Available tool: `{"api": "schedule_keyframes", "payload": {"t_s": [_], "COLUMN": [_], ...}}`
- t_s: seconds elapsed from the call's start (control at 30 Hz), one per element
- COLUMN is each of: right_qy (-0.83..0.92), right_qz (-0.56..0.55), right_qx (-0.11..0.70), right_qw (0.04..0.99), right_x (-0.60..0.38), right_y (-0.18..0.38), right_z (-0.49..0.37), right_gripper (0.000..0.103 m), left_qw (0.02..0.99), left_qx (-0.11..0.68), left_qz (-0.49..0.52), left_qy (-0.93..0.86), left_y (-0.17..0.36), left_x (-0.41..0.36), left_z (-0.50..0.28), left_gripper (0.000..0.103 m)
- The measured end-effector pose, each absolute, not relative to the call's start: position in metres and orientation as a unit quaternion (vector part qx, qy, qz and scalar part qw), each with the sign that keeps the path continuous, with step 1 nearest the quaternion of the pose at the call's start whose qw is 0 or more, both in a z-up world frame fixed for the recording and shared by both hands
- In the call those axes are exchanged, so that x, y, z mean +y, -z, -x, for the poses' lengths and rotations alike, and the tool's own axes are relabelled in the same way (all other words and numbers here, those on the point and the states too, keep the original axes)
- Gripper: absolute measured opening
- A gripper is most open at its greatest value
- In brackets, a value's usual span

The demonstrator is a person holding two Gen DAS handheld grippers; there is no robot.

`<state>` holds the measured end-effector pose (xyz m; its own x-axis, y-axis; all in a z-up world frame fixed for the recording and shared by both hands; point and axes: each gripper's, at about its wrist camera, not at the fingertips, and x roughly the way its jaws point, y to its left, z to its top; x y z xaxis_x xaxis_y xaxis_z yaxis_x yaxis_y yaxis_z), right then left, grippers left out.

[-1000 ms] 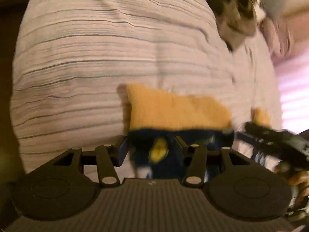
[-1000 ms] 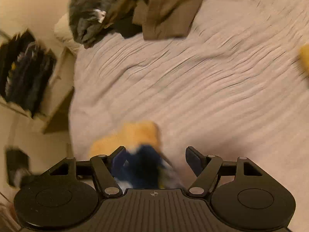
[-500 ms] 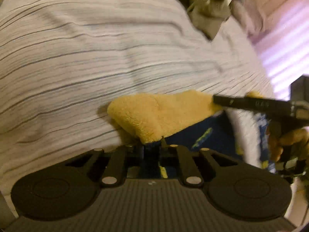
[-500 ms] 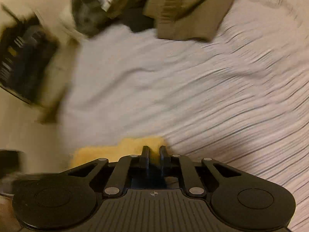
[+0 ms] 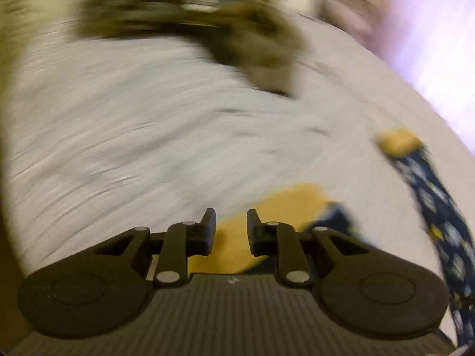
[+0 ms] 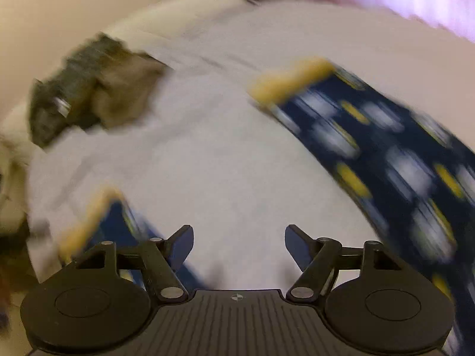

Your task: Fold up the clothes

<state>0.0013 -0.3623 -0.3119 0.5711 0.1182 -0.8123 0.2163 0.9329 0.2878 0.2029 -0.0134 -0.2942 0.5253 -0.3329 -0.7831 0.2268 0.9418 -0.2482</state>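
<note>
Navy patterned pyjama trousers with yellow fleece cuffs lie on the striped bed sheet (image 5: 148, 136). In the left wrist view one cuff (image 5: 267, 225) lies just under and beyond my left gripper (image 5: 228, 228), whose jaws stand slightly apart with nothing between them. The other leg (image 5: 436, 207) runs along the right. In the right wrist view one leg (image 6: 386, 148) lies at the right and the other cuff (image 6: 89, 219) at the lower left. My right gripper (image 6: 239, 246) is open wide and empty above the sheet. Both views are blurred.
A heap of dark and khaki clothes (image 5: 237, 38) lies at the far side of the bed, and shows in the right wrist view (image 6: 95, 89) at the left. A bright window (image 5: 439, 47) is at the right.
Both grippers were shut on the yellow cuffs half a second ago. Both have opened and let go. The trouser legs now lie spread on the sheet, and both cameras have swung.
</note>
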Motion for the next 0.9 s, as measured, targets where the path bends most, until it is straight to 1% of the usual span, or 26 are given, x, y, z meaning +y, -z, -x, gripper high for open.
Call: {"api": "schedule_keyframes", "payload": {"t_s": [0.07, 0.13, 0.17, 0.2, 0.27, 0.33, 0.37, 0.43, 0.47, 0.53, 0.6, 0.67, 0.73, 0.83, 0.9], "right_qy": [0.058, 0.088, 0.103, 0.117, 0.154, 0.233, 0.266, 0.294, 0.304, 0.320, 0.338, 0.360, 0.381, 0.397, 0.399], "right_qz": [-0.207, -0.222, -0.230, -0.238, -0.242, -0.194, -0.175, -0.172, -0.173, -0.169, -0.152, -0.132, -0.123, -0.167, -0.213], "right_qx": [0.492, 0.505, 0.510, 0.516, 0.527, 0.536, 0.530, 0.499, 0.489, 0.483, 0.487, 0.502, 0.516, 0.526, 0.527], "right_qw": [0.843, 0.830, 0.822, 0.815, 0.800, 0.788, 0.786, 0.797, 0.799, 0.797, 0.791, 0.775, 0.758, 0.733, 0.719], "right_x": [-0.373, -0.385, -0.391, -0.397, -0.410, -0.427, -0.435, -0.444, -0.445, -0.442, -0.433, -0.422, -0.413, -0.410, -0.409], "right_y": [0.321, 0.332, 0.337, 0.342, 0.353, 0.358, 0.353, 0.334, 0.327, 0.321, 0.324, 0.334, 0.344, 0.354, 0.349], "right_z": [0.044, 0.075, 0.091, 0.107, 0.135, 0.153, 0.162, 0.186, 0.197, 0.220, 0.246, 0.271, 0.302, 0.365, 0.403], "right_gripper": [0.072, 0.071, 0.071, 0.071, 0.071, 0.071, 0.071, 0.071, 0.071, 0.071, 0.072, 0.072, 0.072, 0.072, 0.072], "left_qw": [0.844, 0.820, 0.810, 0.807, 0.805, 0.811, 0.825, 0.869, 0.880, 0.881, 0.858, 0.829, 0.805, 0.775, 0.767], "left_qx": [0.486, 0.501, 0.507, 0.517, 0.530, 0.532, 0.517, 0.453, 0.434, 0.420, 0.437, 0.452, 0.473, 0.552, 0.569], "left_qz": [0.066, 0.074, 0.060, 0.017, -0.060, -0.024, -0.014, -0.049, -0.064, -0.070, -0.076, -0.126, -0.179, -0.168, -0.172], "left_qy": [0.217, 0.266, 0.287, 0.284, 0.262, 0.241, 0.229, 0.192, 0.184, 0.207, 0.257, 0.305, 0.309, 0.258, 0.242], "left_y": [0.296, 0.301, 0.308, 0.320, 0.343, 0.341, 0.332, 0.303, 0.294, 0.278, 0.275, 0.287, 0.310, 0.335, 0.326], "left_x": [-0.036, -0.057, -0.071, -0.084, -0.103, -0.097, -0.096, -0.100, -0.107, -0.114, -0.127, -0.142, -0.147, -0.125, -0.114], "left_z": [-0.225, -0.239, -0.244, -0.248, -0.255, -0.256, -0.250, -0.222, -0.211, -0.176, -0.133, -0.082, -0.038, 0.002, 0.028], "left_gripper": [0.026, 0.026, 0.027, 0.030, 0.029, 0.028, 0.026, 0.021, 0.021, 0.021, 0.021, 0.024, 0.024, 0.024, 0.021]}}
